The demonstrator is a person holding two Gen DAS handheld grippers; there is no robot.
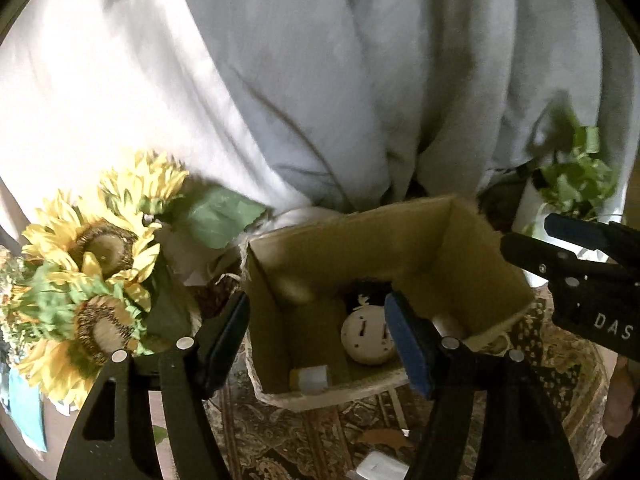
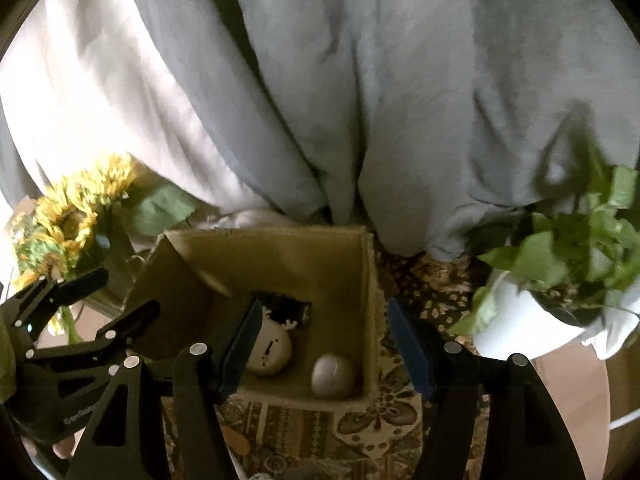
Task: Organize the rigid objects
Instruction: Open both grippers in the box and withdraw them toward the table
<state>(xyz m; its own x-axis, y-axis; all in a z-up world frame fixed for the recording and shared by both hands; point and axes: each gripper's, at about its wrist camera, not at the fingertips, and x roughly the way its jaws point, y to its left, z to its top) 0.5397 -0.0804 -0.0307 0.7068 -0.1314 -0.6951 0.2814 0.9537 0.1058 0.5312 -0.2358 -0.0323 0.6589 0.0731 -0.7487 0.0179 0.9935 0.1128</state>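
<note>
An open cardboard box [image 1: 360, 224] [image 2: 280, 240] stands on a patterned rug. A round white figure [image 1: 366, 338] [image 2: 274, 350] with a drawn face and black hair lies in it. A small white and yellow block [image 1: 314, 378] and a grey ball [image 2: 332, 374] lie beside the figure. My left gripper [image 1: 316, 320] hangs open over the box's near left part with nothing between its fingers. My right gripper [image 2: 325, 316] is open over the box's near right wall, also empty. Each gripper shows in the other's view: the right gripper [image 1: 536, 236] and the left gripper [image 2: 120, 296].
A bunch of sunflowers [image 1: 92, 248] [image 2: 68, 216] stands close to the box's left side. A leafy plant in a white pot [image 2: 560, 264] [image 1: 572, 184] stands to its right. Grey draped fabric [image 1: 320, 80] hangs right behind. A flat white item [image 1: 380, 468] lies on the rug [image 2: 360, 432].
</note>
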